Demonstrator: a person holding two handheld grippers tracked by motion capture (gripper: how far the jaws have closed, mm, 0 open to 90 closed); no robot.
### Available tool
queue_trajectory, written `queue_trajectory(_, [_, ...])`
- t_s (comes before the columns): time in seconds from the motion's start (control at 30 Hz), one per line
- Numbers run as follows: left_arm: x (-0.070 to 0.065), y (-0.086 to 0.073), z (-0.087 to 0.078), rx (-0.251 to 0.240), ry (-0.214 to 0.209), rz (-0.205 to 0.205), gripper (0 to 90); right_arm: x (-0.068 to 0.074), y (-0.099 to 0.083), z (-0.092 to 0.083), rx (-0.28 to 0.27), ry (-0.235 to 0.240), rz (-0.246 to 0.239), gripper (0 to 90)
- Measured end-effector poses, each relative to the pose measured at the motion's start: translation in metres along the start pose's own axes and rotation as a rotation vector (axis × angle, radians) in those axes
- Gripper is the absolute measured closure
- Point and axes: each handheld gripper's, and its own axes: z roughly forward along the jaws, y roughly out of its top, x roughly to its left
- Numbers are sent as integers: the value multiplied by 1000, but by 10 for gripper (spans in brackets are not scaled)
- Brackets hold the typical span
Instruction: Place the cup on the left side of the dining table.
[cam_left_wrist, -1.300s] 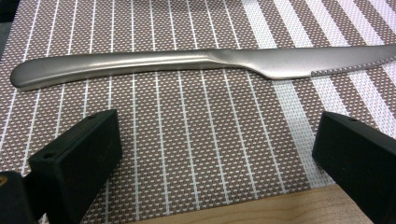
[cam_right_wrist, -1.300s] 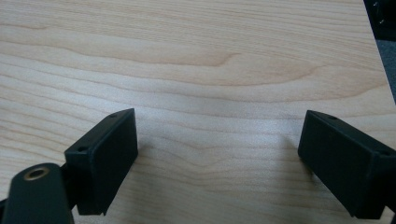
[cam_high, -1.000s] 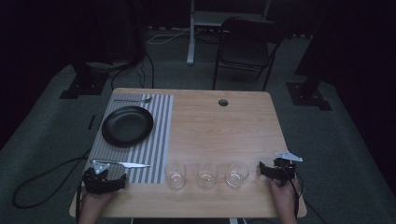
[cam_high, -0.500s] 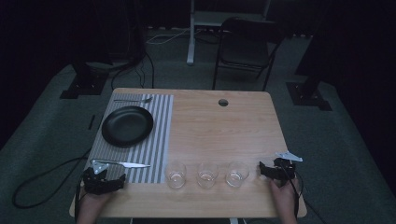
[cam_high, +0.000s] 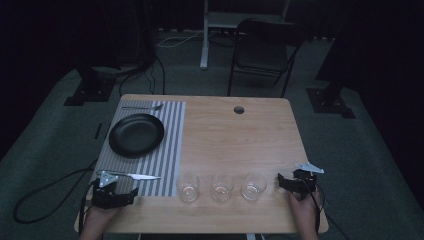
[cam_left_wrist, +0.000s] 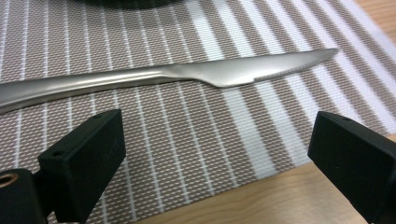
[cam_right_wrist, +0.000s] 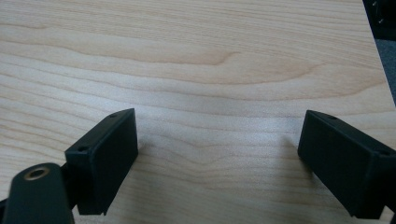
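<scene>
A silver table knife (cam_high: 136, 176) lies across the near edge of the striped placemat (cam_high: 170, 150), its blade pointing right. My left gripper (cam_high: 117, 187) sits just behind it at the table's front left. In the left gripper view the knife (cam_left_wrist: 196, 74) lies a little ahead of the left gripper (cam_left_wrist: 215, 135). Its jaws have just been closing a little but stand open, with just the placemat (cam_left_wrist: 187, 154) between them. My right gripper (cam_high: 292, 181) rests at the front right, and in the right gripper view this gripper (cam_right_wrist: 219, 135) is open over bare wood.
A black plate (cam_high: 136, 134) sits on the placemat, with a fork (cam_high: 142, 107) beyond it. Three clear glasses (cam_high: 188, 187) (cam_high: 221, 186) (cam_high: 253, 186) stand in a row along the front of the wooden table (cam_high: 235, 145). A folding chair (cam_high: 265, 45) stands behind.
</scene>
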Motion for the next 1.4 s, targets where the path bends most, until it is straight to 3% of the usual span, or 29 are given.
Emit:
queue_trajectory(0.13, [-2,2,-4,-10,-40,-3,46,0,0,0,0,0,0,117])
queue_trajectory(0.43, [-8,9,-10,-25,-63,28,55,0,0,0,0,0,0,117])
queue_trajectory(0.53, [-12,14,-15,-48,-94,40,55,0,0,0,0,0,0,117])
queue_trajectory(0.9, [-33,35,-26,-73,-155,138,56,0,0,0,0,0,0,117])
queue_trajectory(1.1, [-40,45,-33,-102,-183,154,56,0,0,0,0,0,0,117])
queue_trajectory(1.27, [-49,54,-39,-117,-195,201,56,0,0,0,0,0,0,117])
queue_trajectory(1.4, [-58,61,-41,-115,-234,229,56,0,0,0,0,0,0,117])
